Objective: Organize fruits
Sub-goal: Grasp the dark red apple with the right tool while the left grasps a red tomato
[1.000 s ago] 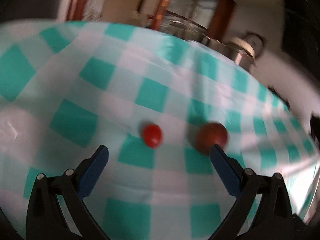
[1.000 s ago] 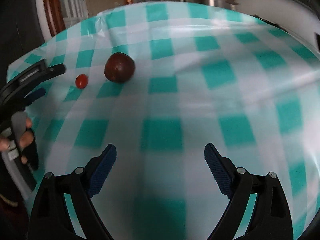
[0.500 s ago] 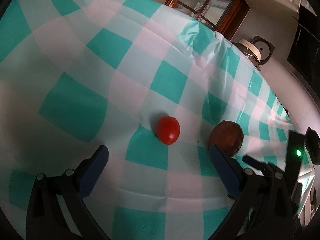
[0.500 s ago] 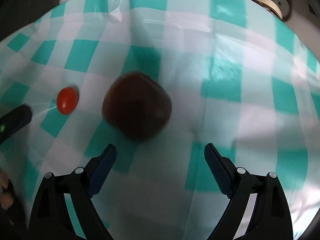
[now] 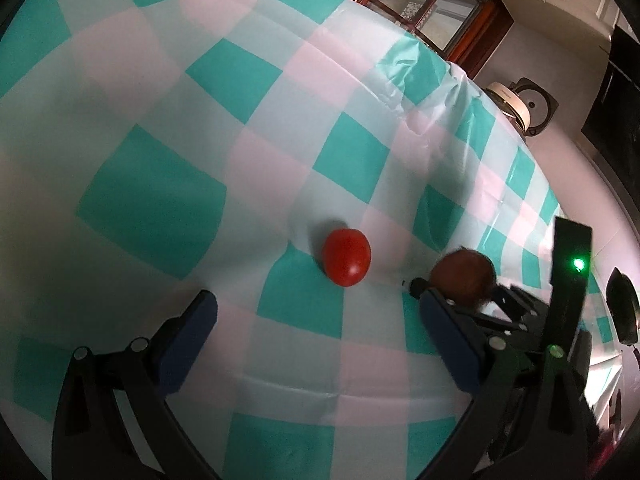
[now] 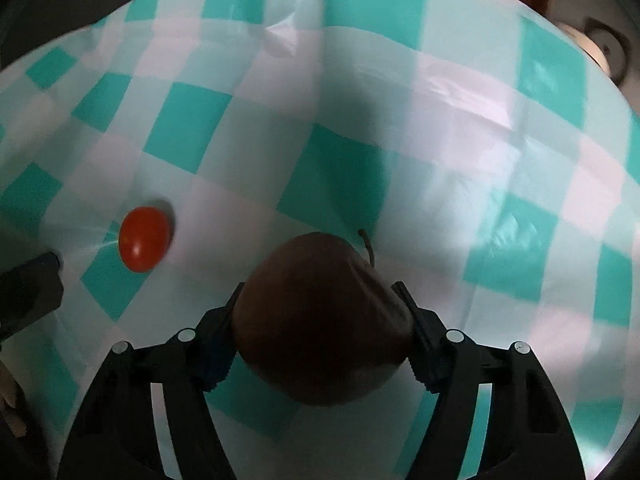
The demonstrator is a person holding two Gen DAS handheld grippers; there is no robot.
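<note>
Right wrist view: right gripper (image 6: 320, 340) clamped on dark apple (image 6: 322, 336), stem tilted up and away, probably just off the checked tablecloth (image 6: 400, 120). Red tomato (image 6: 144, 238) lay well to its left. Left wrist view: left gripper (image 5: 316, 320) spread wide, holding nothing; tomato (image 5: 346, 257) just ahead, between fingertips, nearer that hand.

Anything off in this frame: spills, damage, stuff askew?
Nothing spilled or damaged. The right gripper is closed squarely on the dark apple; the tomato sits intact ahead of the open left gripper. Only oddity: the tablecloth is puckered near its far edge.
</note>
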